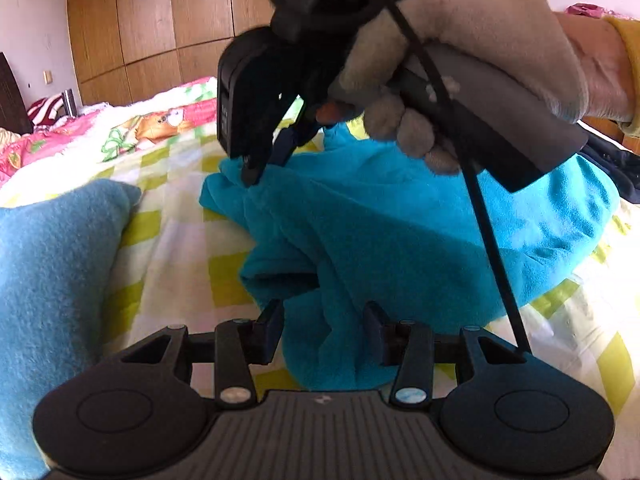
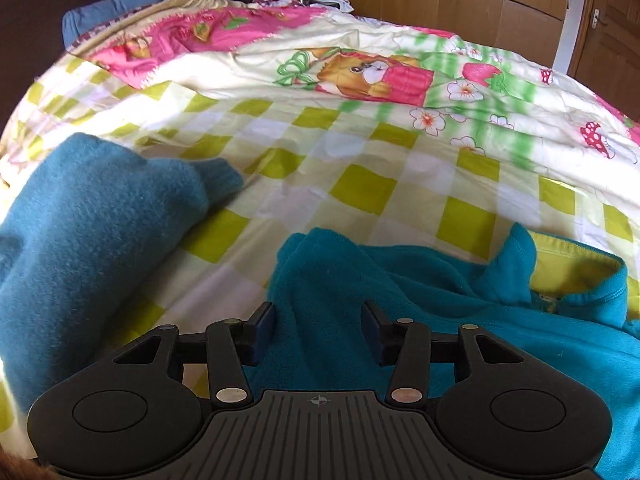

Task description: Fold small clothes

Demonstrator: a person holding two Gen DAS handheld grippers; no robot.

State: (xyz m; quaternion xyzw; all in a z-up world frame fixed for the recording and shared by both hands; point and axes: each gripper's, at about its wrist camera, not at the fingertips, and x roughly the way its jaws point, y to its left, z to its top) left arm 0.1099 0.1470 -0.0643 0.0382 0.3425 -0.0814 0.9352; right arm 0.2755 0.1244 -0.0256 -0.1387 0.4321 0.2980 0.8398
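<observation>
Left tongs are held part-open with a fold of the teal fleece top between the pads, contact unclear; right tongs are likewise part-open over the same top, and in the left view their tips are seen at its far edge, grip not confirmed. The top is seen rumpled on the checked bed sheet, yellow-lined collar exposed, no clean fold made. A duller blue garment is seen bunched beside it, so folding is judged barely begun.
</observation>
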